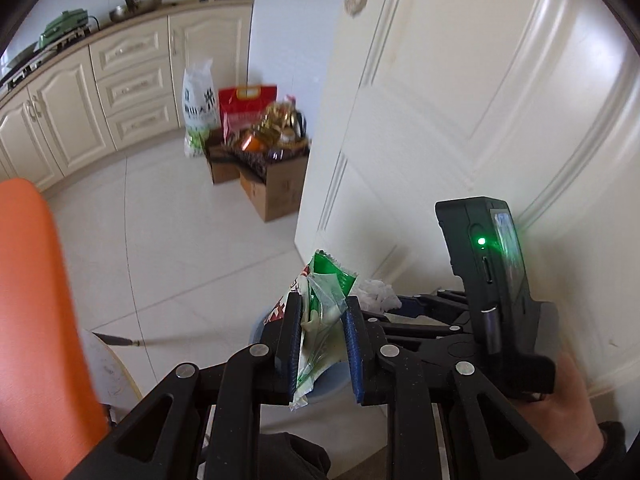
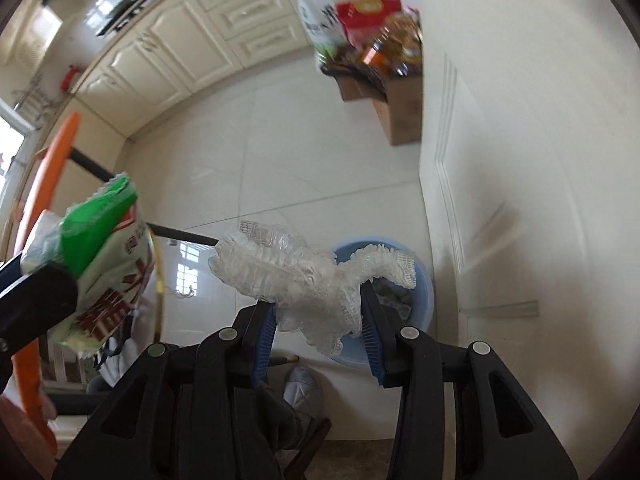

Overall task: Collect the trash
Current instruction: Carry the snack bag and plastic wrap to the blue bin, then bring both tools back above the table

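Note:
My left gripper (image 1: 322, 308) is shut on a crumpled green and white snack wrapper (image 1: 324, 300), held above the floor; the wrapper also shows at the left of the right wrist view (image 2: 100, 256). My right gripper (image 2: 318, 312) is shut on a wad of white foam fruit netting (image 2: 304, 276). A light blue trash bin (image 2: 420, 280) stands on the floor just beyond the right gripper, with some trash inside. In the left wrist view the bin (image 1: 256, 326) is mostly hidden under the fingers, and the right gripper's body (image 1: 492, 280) is close on the right.
A cream door (image 1: 460, 100) stands right of the bin. Cardboard boxes of groceries (image 1: 260, 152) and a rice bag (image 1: 198, 108) sit by the far wall. Cream kitchen cabinets (image 1: 100, 96) line the left. An orange chair back (image 1: 36, 300) is near left.

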